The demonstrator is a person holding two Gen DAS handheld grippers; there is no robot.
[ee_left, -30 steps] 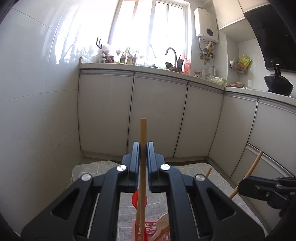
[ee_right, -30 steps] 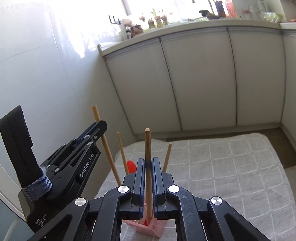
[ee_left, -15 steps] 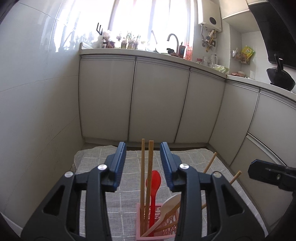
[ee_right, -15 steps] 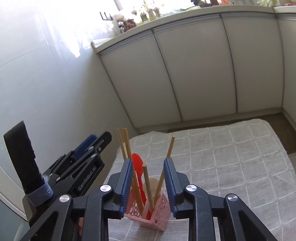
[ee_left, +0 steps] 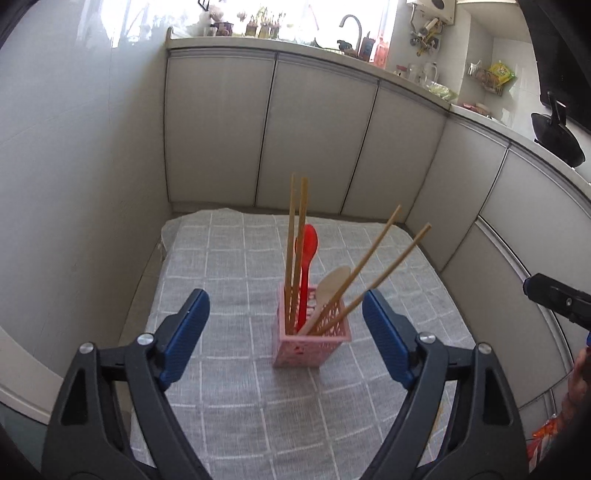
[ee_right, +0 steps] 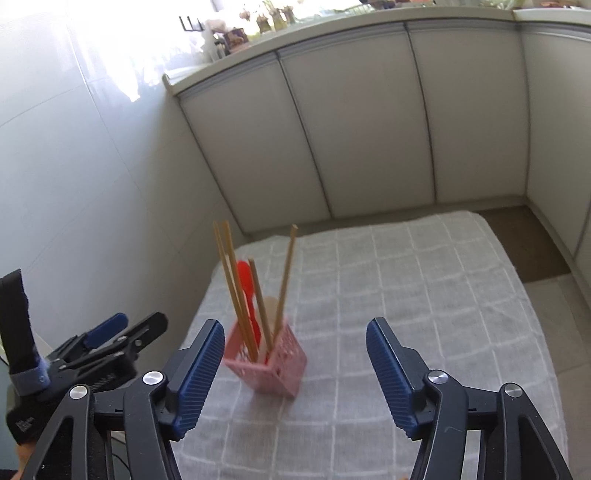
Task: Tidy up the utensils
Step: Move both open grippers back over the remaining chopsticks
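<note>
Fingers of the left gripper [ee_left: 284, 332] and of the right gripper [ee_right: 295, 373] are both spreading apart and gripping nothing; in each wrist view the pink basket [ee_left: 312, 345] is showing between the blue pads but clear of them. That basket is standing upright near the middle of the grey checked cloth [ee_left: 236, 258] covering the tabletop. Inside it, two wooden chopsticks [ee_left: 297, 236] are standing nearly vertical and side by side, a red spoon [ee_left: 307, 258] is rising just beside them, a pale wooden spoon [ee_left: 330, 291] is leaning toward the right, and two further chopsticks [ee_left: 384, 254] are slanting out over the right rim. Judging from this layout, sorting appears close to finished: every utensil in sight is already sitting in the basket, and no loose piece is lying on the cloth within view. Beyond the cloth, pale cabinet doors [ee_right: 354, 122] are wrapping the corner, a glossy white wall [ee_right: 66, 177] is bounding the left, and a sunlit windowsill with a tap [ee_left: 351, 26] is running along the worktop above.
</note>
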